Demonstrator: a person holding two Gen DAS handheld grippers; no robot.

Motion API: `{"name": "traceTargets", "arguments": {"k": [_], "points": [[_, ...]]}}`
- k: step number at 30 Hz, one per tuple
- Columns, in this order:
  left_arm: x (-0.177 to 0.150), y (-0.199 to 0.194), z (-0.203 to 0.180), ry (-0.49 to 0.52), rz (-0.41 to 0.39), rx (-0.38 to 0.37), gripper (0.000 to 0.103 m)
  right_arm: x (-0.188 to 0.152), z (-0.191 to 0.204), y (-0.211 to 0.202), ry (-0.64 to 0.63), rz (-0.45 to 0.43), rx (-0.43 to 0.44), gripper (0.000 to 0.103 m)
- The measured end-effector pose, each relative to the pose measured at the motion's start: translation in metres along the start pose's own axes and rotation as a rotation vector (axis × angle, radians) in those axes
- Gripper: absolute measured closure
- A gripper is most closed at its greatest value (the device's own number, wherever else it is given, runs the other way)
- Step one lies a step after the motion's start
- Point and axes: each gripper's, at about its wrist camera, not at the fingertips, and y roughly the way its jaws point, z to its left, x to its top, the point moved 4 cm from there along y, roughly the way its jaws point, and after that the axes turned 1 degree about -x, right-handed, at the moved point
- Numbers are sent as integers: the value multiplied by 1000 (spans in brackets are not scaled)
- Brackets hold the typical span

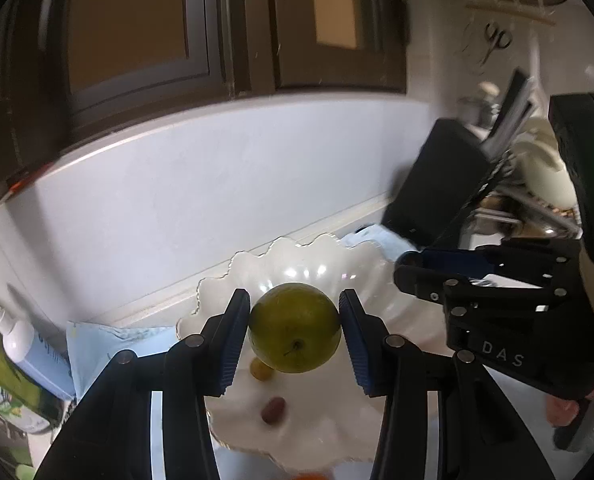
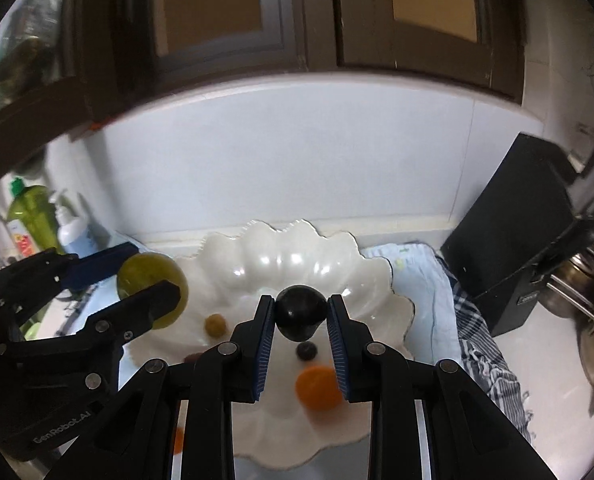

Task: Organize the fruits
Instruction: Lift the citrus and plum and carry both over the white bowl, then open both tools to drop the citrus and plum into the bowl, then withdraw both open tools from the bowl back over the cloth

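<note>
My left gripper (image 1: 295, 334) is shut on a green apple (image 1: 295, 330) and holds it above a white scalloped bowl (image 1: 365, 264). The apple (image 2: 149, 276) and the left gripper (image 2: 141, 276) also show at the left of the right wrist view. My right gripper (image 2: 301, 316) is shut on a dark plum (image 2: 300, 312) above the same bowl (image 2: 257, 256). In the bowl lie a small yellow-green fruit (image 2: 215, 325), a small dark berry (image 2: 306, 351), an orange fruit (image 2: 318, 387) and a reddish-brown fruit (image 1: 273, 410). The right gripper (image 1: 413, 270) shows at the right of the left wrist view.
A black box (image 2: 513, 232) stands right of the bowl, on a striped cloth (image 2: 481, 344). A green bottle (image 2: 33, 216) and a white pump bottle (image 2: 71, 228) stand at the left. Metal pots (image 2: 593, 320) sit at the far right. Dark cabinets (image 2: 297, 20) hang above the white wall.
</note>
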Motion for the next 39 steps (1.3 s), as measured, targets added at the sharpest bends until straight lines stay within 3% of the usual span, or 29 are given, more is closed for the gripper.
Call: {"name": "traceTargets", "arguments": {"k": [10, 17, 20, 22, 23, 29, 39], "points": [[8, 75, 13, -27, 159, 13, 58, 5, -15, 75, -3, 194, -14, 75], [6, 110, 18, -56, 267, -11, 58, -2, -29, 105, 58, 284, 10, 74], [8, 116, 18, -58, 275, -17, 58, -5, -32, 110, 54, 303, 17, 73], [11, 114, 18, -51, 273, -11, 53, -7, -32, 112, 50, 314, 17, 67], [12, 114, 17, -49, 271, -6, 50, -7, -32, 113, 49, 313, 15, 62], [16, 102, 23, -52, 253, 50, 40, -1, -35, 99, 45, 266, -9, 52], [14, 45, 28, -96, 195, 83, 28, 7, -29, 36, 19, 129, -64, 49]]}}
